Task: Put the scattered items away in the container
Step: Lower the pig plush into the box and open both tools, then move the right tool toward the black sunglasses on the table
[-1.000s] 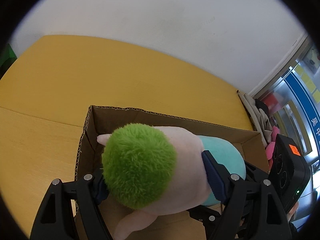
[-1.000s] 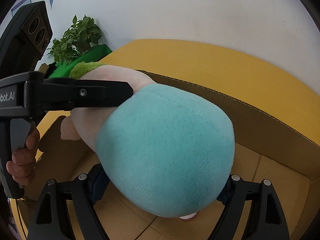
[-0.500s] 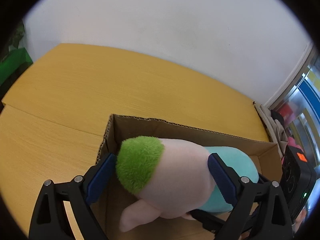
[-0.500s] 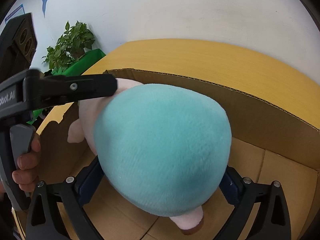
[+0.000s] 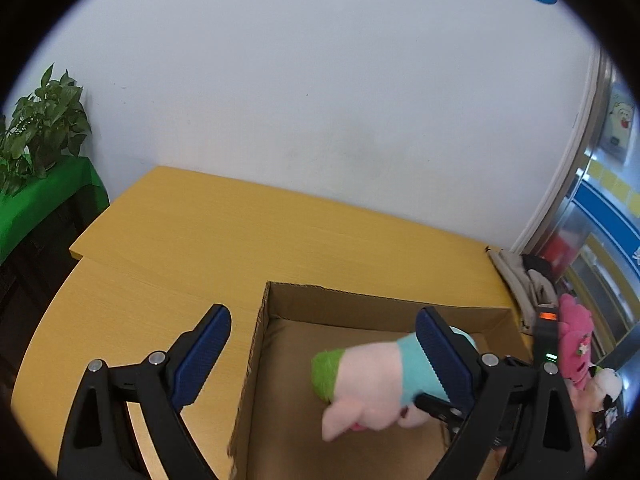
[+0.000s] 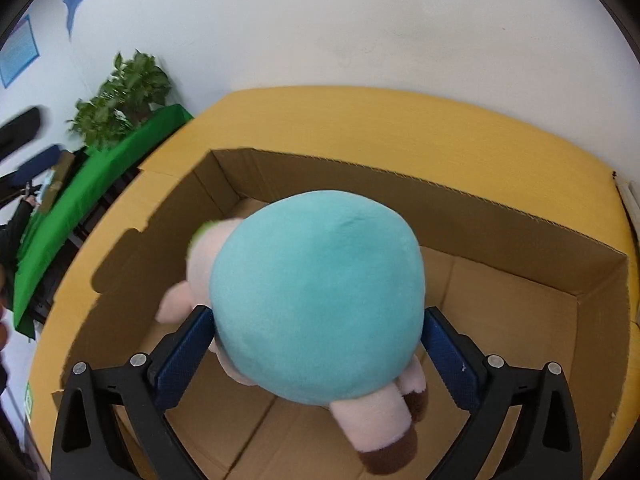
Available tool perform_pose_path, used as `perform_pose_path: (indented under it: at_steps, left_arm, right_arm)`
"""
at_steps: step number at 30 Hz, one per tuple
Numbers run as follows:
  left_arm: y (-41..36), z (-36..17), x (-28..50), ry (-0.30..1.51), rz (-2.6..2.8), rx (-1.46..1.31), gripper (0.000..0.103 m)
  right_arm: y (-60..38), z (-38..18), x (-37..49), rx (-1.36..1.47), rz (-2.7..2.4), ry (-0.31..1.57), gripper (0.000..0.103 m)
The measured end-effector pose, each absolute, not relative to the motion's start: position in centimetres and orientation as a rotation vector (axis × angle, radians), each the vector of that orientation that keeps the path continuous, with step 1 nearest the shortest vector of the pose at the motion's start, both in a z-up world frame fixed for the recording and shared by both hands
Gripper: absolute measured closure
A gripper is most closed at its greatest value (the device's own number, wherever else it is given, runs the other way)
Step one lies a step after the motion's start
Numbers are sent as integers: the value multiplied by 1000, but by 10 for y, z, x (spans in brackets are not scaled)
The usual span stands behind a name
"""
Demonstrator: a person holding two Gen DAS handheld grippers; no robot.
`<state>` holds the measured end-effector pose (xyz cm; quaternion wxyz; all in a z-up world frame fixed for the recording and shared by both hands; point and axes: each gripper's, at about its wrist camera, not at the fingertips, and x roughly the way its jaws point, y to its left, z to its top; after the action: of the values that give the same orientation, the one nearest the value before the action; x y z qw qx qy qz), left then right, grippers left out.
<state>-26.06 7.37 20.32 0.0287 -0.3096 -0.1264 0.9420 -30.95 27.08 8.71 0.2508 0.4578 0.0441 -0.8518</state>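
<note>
Plush toy (image 6: 316, 300) lies inside the cardboard box (image 5: 276, 320). Left gripper (image 5: 320, 344) jaws apart, above the box's left wall, off the toy. Right gripper (image 6: 316, 344) jaws have just been opening, toy between them.

No legible text, labels or numbers in either view; wall posters (image 6: 18, 50) too blurred to read.
</note>
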Motion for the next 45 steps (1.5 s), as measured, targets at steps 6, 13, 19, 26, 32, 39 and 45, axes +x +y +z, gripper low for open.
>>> perform_pose_path:
  at_steps: [6, 13, 19, 26, 32, 39, 45]
  left_arm:
    - [79, 194, -219, -357, 2863, -967, 9]
    - [91, 145, -251, -414, 2719, -1123, 9]
    - [98, 108, -275, -429, 2661, -1211, 9]
    - [93, 96, -275, -438, 2662, -1240, 9]
    - [92, 99, -265, -436, 2668, -1232, 9]
    - [104, 127, -229, -268, 2756, -1139, 9]
    - [121, 154, -165, -155, 2919, -987, 9]
  right_arm:
    - [264, 77, -322, 1313, -2341, -2, 2]
    - [275, 64, -337, 1307, -2306, -240, 3]
    - [273, 51, -357, 1316, -2210, -505, 2]
    - [259, 59, -362, 1235, -2155, -538, 0]
    - [270, 88, -343, 1211, -2281, -357, 0]
    - [299, 144, -265, 1133, -2412, -109, 0]
    - [328, 179, -148, 993, -2571, 69, 0]
